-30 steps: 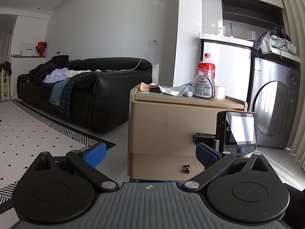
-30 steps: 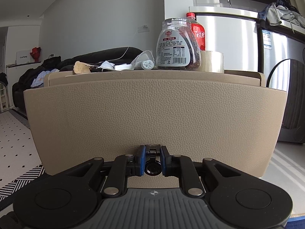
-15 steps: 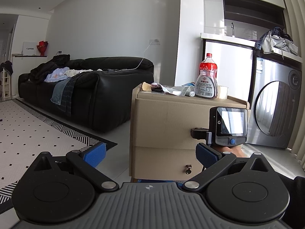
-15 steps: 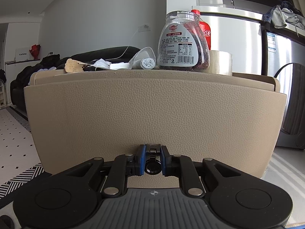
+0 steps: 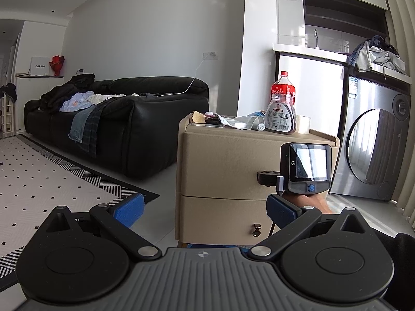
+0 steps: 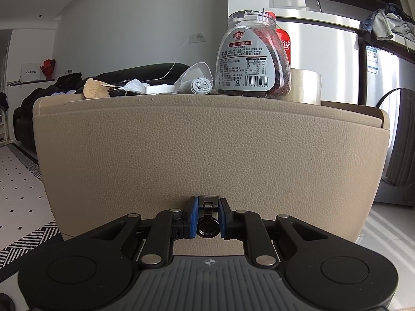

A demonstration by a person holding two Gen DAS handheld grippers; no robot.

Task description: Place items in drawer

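We have the right gripper clamped on the top drawer's pull; the front has slid out slightly, so opening has begun. The items wait on top. Our left gripper hangs open, back.

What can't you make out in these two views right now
- Inside of the upper drawer: both views show only its front panel.
- Right gripper in the left wrist view: hidden behind its camera unit.
- Jar label text: too small to read.
- Cola bottle: mostly hidden behind the jar in the right wrist view.
- Things behind the tape roll: blocked.
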